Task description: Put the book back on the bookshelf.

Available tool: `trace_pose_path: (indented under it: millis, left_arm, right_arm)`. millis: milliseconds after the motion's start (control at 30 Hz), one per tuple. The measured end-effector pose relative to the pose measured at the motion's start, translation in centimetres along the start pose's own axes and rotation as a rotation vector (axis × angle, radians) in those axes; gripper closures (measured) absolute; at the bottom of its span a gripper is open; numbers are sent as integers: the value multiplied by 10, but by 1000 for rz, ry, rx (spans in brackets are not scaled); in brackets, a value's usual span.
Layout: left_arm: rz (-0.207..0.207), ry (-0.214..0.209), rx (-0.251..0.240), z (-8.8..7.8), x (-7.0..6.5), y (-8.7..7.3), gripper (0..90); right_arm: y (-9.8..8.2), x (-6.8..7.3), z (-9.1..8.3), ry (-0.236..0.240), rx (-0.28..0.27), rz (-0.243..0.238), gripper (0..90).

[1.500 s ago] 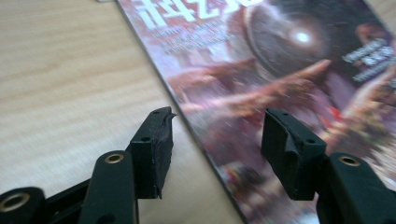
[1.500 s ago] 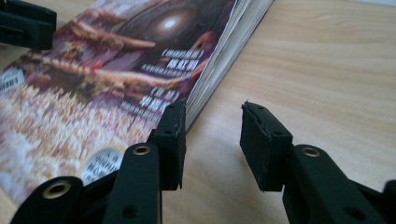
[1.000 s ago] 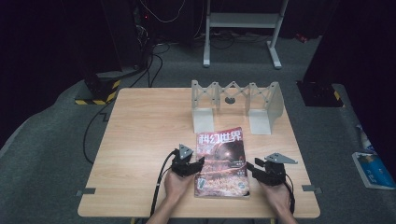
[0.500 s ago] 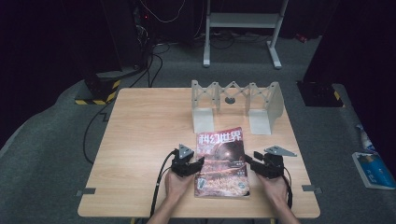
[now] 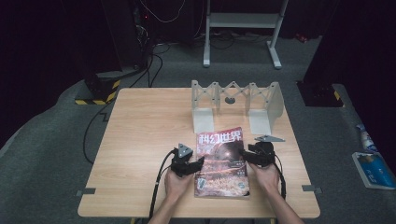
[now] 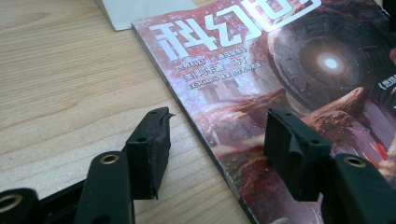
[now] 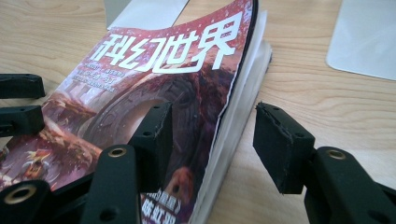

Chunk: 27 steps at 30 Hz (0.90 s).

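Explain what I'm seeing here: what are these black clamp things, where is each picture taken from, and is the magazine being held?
A person stands at the light wooden table, holding a two-jaw tool in each hand. The high view looks down from above: the left gripper sits at the left edge of the red-covered magazine with white Chinese title, the right gripper at its right edge. Behind it stands a grey folding book rack. The other two pictures come from cameras riding on the tools, looking along their black jaws. In both, the jaws straddle a magazine edge without pressing it and have just been opening. The magazine lies on the table, not held.
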<state>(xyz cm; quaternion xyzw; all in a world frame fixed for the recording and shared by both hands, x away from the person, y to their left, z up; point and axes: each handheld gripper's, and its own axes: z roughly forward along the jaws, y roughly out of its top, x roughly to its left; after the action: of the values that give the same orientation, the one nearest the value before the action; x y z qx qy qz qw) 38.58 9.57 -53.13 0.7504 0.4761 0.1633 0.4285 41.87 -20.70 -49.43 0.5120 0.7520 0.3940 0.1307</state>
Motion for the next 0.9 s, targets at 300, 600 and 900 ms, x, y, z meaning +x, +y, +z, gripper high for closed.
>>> trace_pose_path:
  millis: [300, 600, 900]
  left_arm:
    - [23, -3, 1, 1, -2, 0, 406]
    - [50, -3, 1, 1, -4, -1, 382]
    - [62, -9, -1, 2, -5, -2, 398]
  right_arm:
    - [15, -2, 22, -4, 72, 44, 417]
    - [13, -5, 32, -9, 108, 52, 351]
    - [12, -3, 39, 9, 109, 49, 354]
